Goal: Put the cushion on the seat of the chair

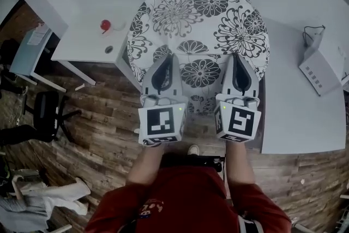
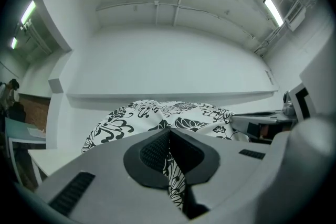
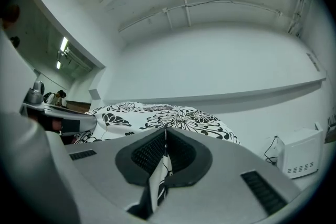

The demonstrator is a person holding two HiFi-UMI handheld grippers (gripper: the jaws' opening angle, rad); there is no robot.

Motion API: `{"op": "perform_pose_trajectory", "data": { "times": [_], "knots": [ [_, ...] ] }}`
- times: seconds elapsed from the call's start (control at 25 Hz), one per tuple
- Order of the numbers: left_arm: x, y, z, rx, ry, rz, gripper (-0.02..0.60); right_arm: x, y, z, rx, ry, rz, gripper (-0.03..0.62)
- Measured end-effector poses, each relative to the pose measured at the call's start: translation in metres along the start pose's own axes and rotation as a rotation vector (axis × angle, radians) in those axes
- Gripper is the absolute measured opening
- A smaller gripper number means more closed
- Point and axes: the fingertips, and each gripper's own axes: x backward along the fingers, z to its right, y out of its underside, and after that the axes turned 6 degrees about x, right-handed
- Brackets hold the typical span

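My left hand-held gripper (image 1: 167, 60) (image 2: 169, 132) has its jaws pressed together on a fold of the cushion's (image 1: 199, 13) (image 2: 137, 113) near edge; the patterned cloth shows squeezed between the dark pads in the left gripper view. My right hand-held gripper (image 1: 238, 58) (image 3: 165, 132) pinches the same edge further to the right, with a strip of the fabric caught between its jaws. The cushion (image 3: 168, 117) spreads away from both grippers, round and white with black flowers, held over the corner of the white desk (image 1: 82, 3).

I count two hand-held grippers, one cushion, one small red thing (image 1: 105, 24) on the desk to the left of the cushion, one white box (image 1: 318, 65) (image 3: 300, 159) with vent slots on the desk to the right, and one black office chair (image 1: 49, 109) on the wooden floor (image 1: 103, 139), well apart to the left.

The cushion covers whatever lies beneath it, and the grippers cover part of its near rim. A small dark spot near the red thing is too small to make out.
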Motion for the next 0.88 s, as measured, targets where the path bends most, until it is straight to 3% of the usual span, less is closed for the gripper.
{"op": "perform_pose_trajectory", "data": {
  "times": [0.56, 0.72, 0.88],
  "knots": [
    [0.0, -0.001, -0.002, 0.001, 0.006, -0.005, 0.028, 0.0, -0.001, -0.002, 0.0, 0.006, -0.006, 0.028],
    [0.007, -0.01, 0.01, -0.001, -0.064, -0.045, 0.028, 0.001, -0.007, 0.007, -0.026, -0.067, -0.032, 0.028],
    [0.013, -0.014, 0.02, -0.02, -0.106, -0.008, 0.028, 0.004, -0.009, 0.014, -0.028, -0.107, 0.009, 0.028]
  ]
}}
